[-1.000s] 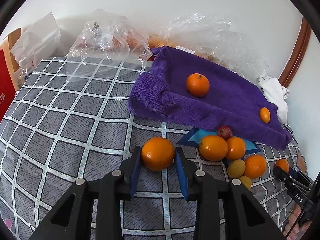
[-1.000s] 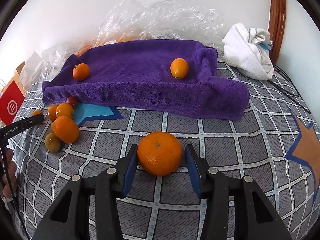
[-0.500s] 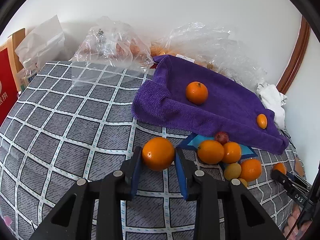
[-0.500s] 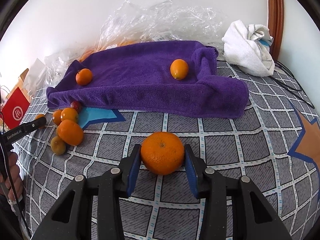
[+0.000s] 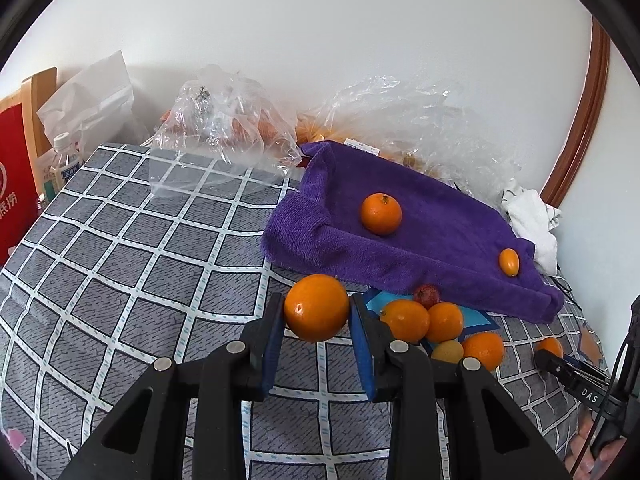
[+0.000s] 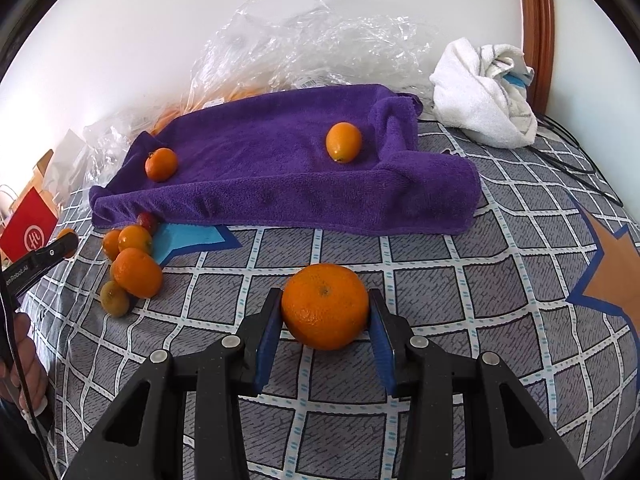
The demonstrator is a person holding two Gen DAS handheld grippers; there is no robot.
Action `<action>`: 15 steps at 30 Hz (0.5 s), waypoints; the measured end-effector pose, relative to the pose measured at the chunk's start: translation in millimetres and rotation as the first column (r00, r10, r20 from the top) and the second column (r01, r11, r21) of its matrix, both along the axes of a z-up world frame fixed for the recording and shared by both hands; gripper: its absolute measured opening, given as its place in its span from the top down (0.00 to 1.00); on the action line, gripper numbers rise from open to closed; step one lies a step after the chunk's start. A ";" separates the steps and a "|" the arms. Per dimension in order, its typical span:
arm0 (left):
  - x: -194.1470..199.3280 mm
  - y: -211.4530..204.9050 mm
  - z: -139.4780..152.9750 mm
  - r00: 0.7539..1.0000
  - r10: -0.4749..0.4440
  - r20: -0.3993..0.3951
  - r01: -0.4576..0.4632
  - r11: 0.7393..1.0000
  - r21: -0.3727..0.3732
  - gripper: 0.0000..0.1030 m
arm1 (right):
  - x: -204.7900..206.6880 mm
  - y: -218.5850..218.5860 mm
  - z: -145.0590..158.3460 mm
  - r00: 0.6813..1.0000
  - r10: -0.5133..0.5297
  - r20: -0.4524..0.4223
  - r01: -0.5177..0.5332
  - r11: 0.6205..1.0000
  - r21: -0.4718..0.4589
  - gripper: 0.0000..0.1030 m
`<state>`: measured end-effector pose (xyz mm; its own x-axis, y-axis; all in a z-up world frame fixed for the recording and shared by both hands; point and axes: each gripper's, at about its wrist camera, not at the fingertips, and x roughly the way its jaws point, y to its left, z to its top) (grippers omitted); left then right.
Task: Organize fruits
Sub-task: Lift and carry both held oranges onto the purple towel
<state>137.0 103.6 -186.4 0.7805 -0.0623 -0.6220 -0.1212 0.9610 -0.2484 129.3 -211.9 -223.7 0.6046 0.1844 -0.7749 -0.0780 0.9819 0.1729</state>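
I'm in a bedroom at home, working over a bed [image 5: 132, 264] covered in a grey checked sheet with star prints. Behind the bed rises a plain white wall [image 5: 320, 40], and a curved wooden headboard [image 5: 588, 112] stands at its right end. A crumpled white towel [image 6: 484, 92] lies by that headboard, and a red shopping bag [image 5: 12, 184] stands off the bed's left side.

Right gripper [image 6: 325, 312] clamps large orange [image 6: 325, 306]; two small fruits on purple towel [image 6: 280, 176].
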 end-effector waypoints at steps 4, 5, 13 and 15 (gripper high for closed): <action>-1.8 0.5 1.4 1.000 -0.003 0.015 0.003 1.000 -0.003 0.70 | -1.5 -3.7 0.9 1.000 -0.017 0.004 0.017 1.000 -0.004 0.60; -2.1 0.8 1.5 1.000 -0.004 0.017 0.005 1.000 -0.005 0.70 | -1.8 -4.1 1.0 1.000 -0.021 0.002 0.021 1.000 -0.011 0.60; -4.1 3.4 3.8 0.999 0.002 0.034 -0.001 1.000 -0.012 0.70 | -5.1 -13.0 21.0 0.999 -0.029 0.039 0.030 1.000 -0.006 0.60; -5.8 4.8 5.5 0.999 0.012 0.045 -0.011 1.000 -0.014 0.70 | -3.4 -14.3 30.4 0.998 -0.032 0.060 0.032 0.999 -0.006 0.60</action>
<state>131.2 108.3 -180.8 0.8084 -0.0614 -0.5854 -0.1208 0.9561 -0.2671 125.9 -226.3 -193.3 0.6556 0.1587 -0.7382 -0.0563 0.9852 0.1618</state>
